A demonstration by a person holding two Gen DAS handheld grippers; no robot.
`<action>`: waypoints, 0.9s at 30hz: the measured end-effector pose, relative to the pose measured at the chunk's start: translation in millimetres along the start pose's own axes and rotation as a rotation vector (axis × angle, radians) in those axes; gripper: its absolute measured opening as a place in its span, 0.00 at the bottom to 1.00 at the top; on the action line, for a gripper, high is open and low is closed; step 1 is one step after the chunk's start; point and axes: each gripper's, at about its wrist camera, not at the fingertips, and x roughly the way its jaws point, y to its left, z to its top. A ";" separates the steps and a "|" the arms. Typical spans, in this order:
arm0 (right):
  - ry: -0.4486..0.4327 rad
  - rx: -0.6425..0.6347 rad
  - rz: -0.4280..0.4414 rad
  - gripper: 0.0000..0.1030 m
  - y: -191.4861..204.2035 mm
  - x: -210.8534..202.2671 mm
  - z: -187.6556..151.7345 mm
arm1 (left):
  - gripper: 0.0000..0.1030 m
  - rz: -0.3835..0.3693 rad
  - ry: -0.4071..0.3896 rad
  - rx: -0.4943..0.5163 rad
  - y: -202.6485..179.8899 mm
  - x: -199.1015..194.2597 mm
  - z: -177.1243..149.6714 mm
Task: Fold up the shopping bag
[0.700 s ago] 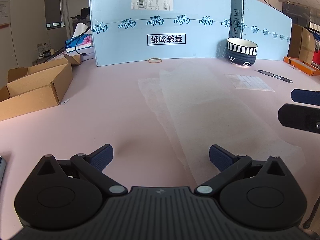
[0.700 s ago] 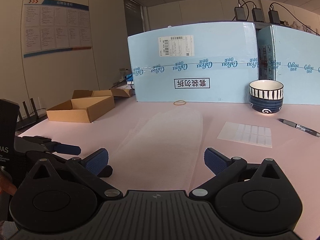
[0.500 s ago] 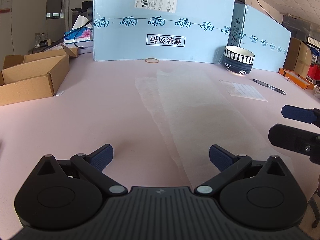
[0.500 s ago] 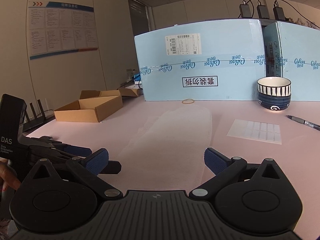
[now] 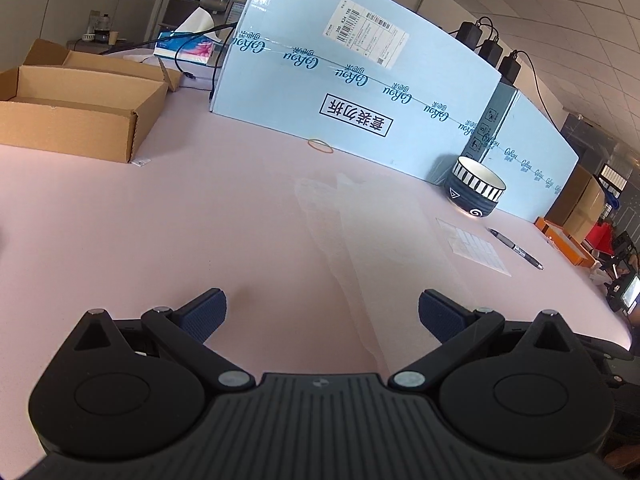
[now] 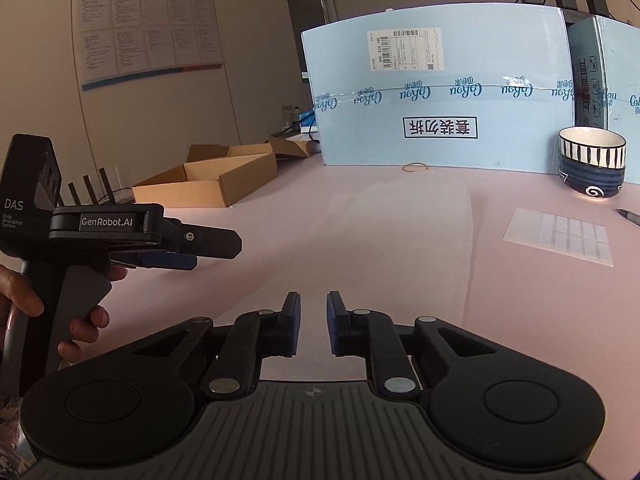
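Note:
The shopping bag [image 5: 380, 240] is a thin, see-through sheet lying flat on the pink table [image 5: 160, 220], running away from me towards the blue boxes. My left gripper [image 5: 322, 312] hovers open above its near left edge, nothing between the pads. In the right wrist view the bag [image 6: 400, 240] stretches ahead, and my right gripper [image 6: 313, 308] sits over its near end with the jaws drawn almost together. I see nothing clamped between them. The left gripper [image 6: 216, 246], held by a hand [image 6: 80, 320], shows side-on at the left.
A large blue box [image 5: 360, 92] stands at the back with a rubber band [image 5: 320, 146] at its foot. A striped bowl [image 5: 476, 192], a label sheet [image 5: 474, 246] and a pen [image 5: 516, 248] lie right of the bag. An open cardboard box [image 5: 80, 108] is far left.
The right gripper's jaws have gone from wide open to nearly together. The left gripper has tilted and lifted, and the right gripper has dropped out of the left wrist view.

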 end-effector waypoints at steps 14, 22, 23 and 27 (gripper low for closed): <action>0.038 0.058 0.075 0.08 -0.7 14.0 20.0 | 1.00 -0.020 0.030 0.083 -23.6 16.8 11.2; 0.069 0.113 0.046 0.08 -9.0 26.3 20.4 | 1.00 0.029 0.027 0.107 -26.3 40.8 40.8; 0.066 0.113 0.036 0.09 -9.2 26.1 20.0 | 1.00 0.015 0.039 0.100 -23.9 46.5 43.3; 0.046 0.111 0.019 0.11 -12.6 24.7 18.1 | 1.00 -0.043 0.123 -0.001 -10.3 73.6 51.0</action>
